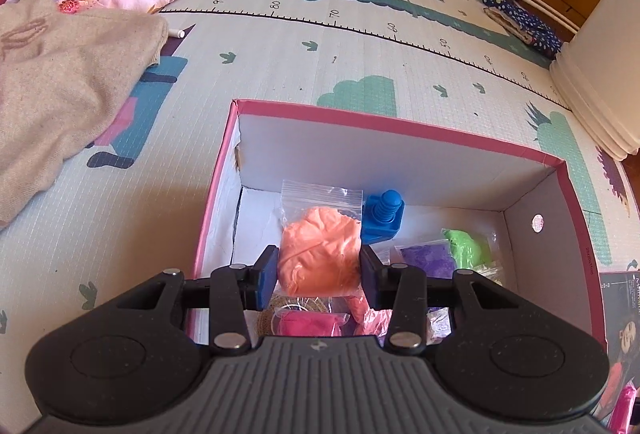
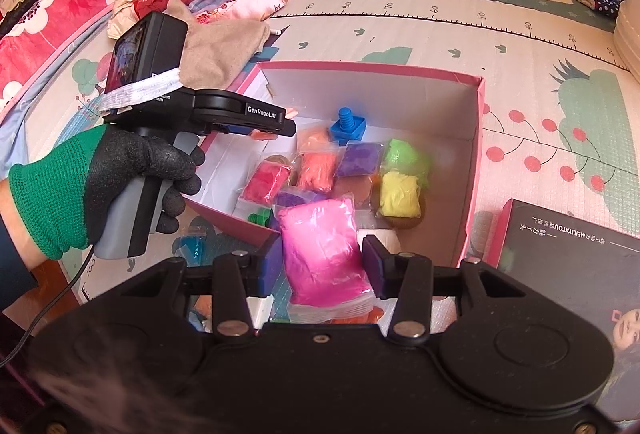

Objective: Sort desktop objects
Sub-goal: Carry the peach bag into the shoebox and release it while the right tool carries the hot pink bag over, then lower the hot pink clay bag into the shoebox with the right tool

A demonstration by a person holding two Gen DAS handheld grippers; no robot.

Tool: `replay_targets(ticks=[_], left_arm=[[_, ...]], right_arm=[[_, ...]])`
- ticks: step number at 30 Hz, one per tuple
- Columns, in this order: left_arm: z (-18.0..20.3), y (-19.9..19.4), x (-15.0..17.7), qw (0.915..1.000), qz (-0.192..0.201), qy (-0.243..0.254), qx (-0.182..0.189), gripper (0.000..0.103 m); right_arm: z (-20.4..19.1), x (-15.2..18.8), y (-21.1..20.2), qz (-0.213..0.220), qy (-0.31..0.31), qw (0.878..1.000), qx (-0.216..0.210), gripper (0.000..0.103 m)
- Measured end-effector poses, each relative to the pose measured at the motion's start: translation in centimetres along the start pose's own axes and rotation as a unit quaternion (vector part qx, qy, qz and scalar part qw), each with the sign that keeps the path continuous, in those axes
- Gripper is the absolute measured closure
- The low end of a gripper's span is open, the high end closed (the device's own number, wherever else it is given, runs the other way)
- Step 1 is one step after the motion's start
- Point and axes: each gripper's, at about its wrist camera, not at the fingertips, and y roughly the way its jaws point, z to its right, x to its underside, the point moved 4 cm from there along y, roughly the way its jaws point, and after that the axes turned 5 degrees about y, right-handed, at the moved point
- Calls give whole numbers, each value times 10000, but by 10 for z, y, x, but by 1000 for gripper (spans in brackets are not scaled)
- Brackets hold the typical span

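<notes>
We had the pink-rimmed box (image 2: 478, 138) open on the play mat (image 1: 360, 46), already well filled: clay packets in red, orange, purple, green and yellow lay crowded on its floor, with a blue toy bolt (image 2: 347, 125) against the far wall. That crowding was our largest worry, since anything dropped on top could slide off the slick plastic and pile unevenly.

Our right gripper (image 2: 322, 262) was pinching the pink clay bag (image 2: 320, 250), its pads pressed into both sides, held above the near edge of the box. We judged that the bag, soft and hanging below the pads, might catch the near wall on the way in or fall outside if let go too early.

Our left gripper (image 1: 319, 272) was closed on the orange clay bag (image 1: 320, 254), held over the left part of the box interior, above a red packet (image 1: 308, 326). The risk there was smaller: the clay could deform and slip through the pads, or land on the blue toy bolt.

With both grippers over one box, we also saw some chance of them bumping together.
</notes>
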Motion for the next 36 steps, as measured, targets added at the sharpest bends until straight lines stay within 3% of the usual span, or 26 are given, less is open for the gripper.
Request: replay_targets(ticks=[7, 20, 27, 36], left_arm=[[1, 0, 0, 10000, -26, 33, 3, 48], [2, -5, -2, 9999, 5, 150, -6, 48], [7, -20, -5, 9987, 128, 497, -23, 48], [4, -41, 11, 9982, 24, 599, -13, 48]], right_arm=[[0, 0, 0, 20, 18, 10000, 8, 60], [1, -5, 1, 34, 33, 9999, 105, 60], [7, -7, 6, -57, 175, 9996, 191, 60], [13, -21, 27, -298, 170, 9982, 484, 60]])
